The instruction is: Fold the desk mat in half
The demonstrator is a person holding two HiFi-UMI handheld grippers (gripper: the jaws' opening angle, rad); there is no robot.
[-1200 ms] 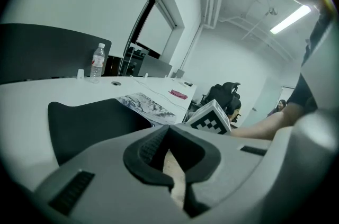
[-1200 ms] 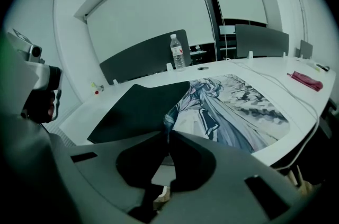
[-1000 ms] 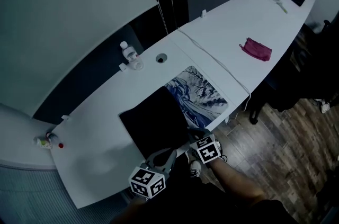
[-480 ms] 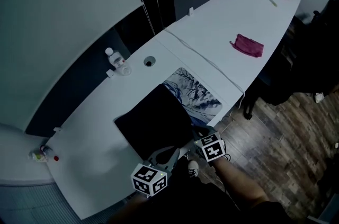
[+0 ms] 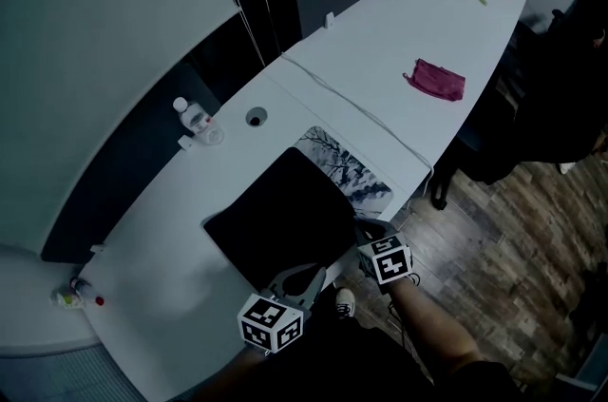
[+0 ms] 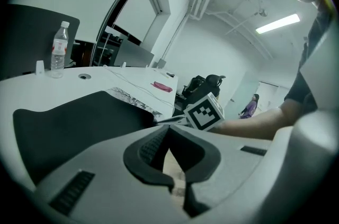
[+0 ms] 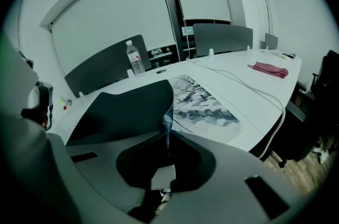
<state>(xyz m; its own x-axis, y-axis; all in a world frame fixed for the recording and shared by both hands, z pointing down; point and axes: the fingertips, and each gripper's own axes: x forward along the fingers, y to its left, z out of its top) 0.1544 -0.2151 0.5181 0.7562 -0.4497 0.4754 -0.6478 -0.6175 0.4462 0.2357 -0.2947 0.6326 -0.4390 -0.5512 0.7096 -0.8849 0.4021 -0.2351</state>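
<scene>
Table [image 5: 380, 39]: long, white. Mat [image 5: 285, 224] at its near edge, partly doubled over: black underside up and arching over most of it, 1 strip of printed face bare on the right.

Right hand-held gripper [image 7: 168, 135]: jaws pinched on the mat's raised edge, at the fold's near right.

Left hand-held gripper [image 6: 168, 127]: jaws together on the black flap's near edge.

Pink cloth [image 5: 435, 79] mid-table, well apart from the mat. Bottle [image 5: 193, 118] at the far edge.

The desk mat [image 5: 283, 221] lies partly folded at the table's [image 5: 171, 272] near edge: black underside (turned up) left, blue-white print far right.
</scene>
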